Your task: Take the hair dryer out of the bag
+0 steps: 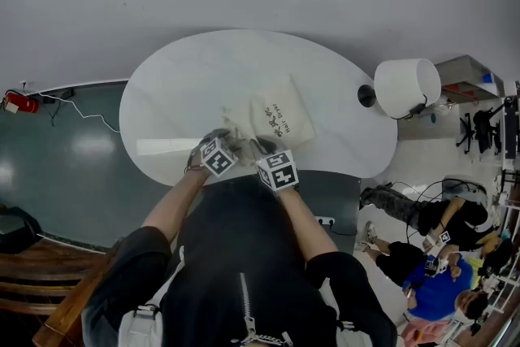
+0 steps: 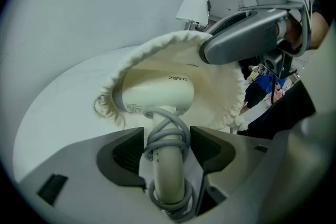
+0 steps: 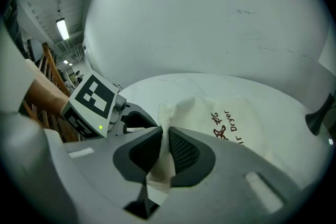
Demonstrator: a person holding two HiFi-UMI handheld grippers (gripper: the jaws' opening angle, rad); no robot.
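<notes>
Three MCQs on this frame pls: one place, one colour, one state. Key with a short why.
1. The hair dryer's head sits: A) fully pulled out B) in the bag's open mouth C) held aloft.
2. The cord round its handle is: A) grey B) red C) black.
3. The right gripper's jaws are: A) wide apart, empty B) shut on the bag's fabric C) shut on the cord.
Key: 1 B, the gathered rim rings it; 2 A, grey loops wrap the cream handle; 3 B, cloth is pinched between them.
</notes>
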